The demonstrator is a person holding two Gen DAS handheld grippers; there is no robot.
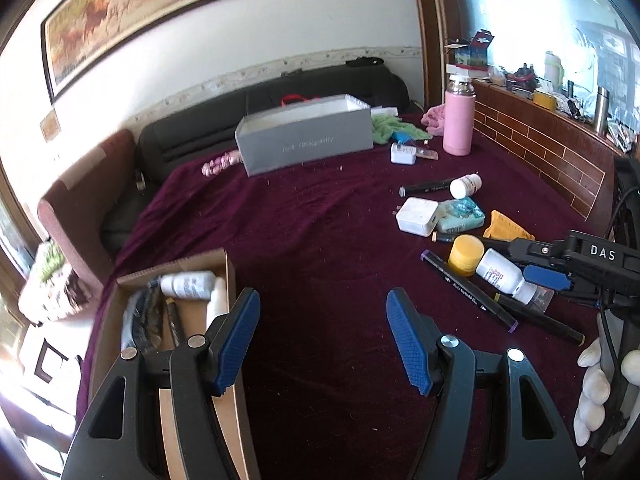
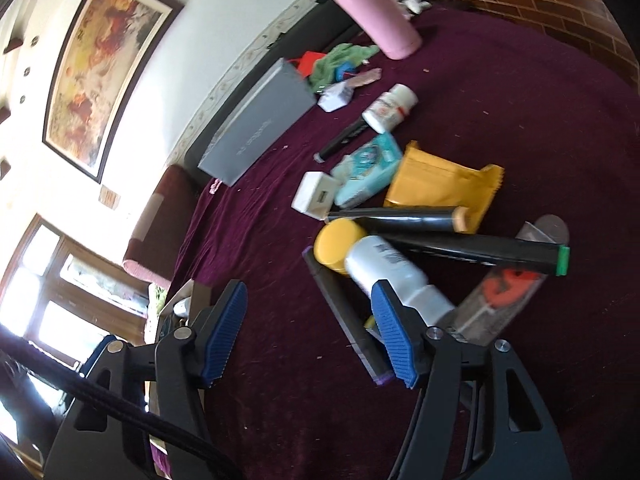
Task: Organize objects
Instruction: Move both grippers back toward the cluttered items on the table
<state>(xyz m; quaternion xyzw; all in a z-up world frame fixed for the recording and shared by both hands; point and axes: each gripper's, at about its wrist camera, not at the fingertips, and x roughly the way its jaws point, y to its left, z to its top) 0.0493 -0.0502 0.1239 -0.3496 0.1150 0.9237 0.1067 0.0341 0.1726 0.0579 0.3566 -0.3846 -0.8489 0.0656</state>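
A dark purple cloth (image 1: 312, 240) covers the table, backed by a black sofa (image 1: 224, 120) under a framed painting (image 1: 132, 16). Both the left gripper (image 1: 322, 340) and right gripper (image 2: 308, 334) stand open and empty. Bottles, markers and chargers lie scattered at right; the cardboard box (image 1: 230, 276) at left holds what looks like white bottles.

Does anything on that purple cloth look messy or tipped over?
Yes. A white bottle lies on its side across crossed black markers, against a yellow-lidded jar. Another white bottle has toppled farther back. The pink flask stands upright.
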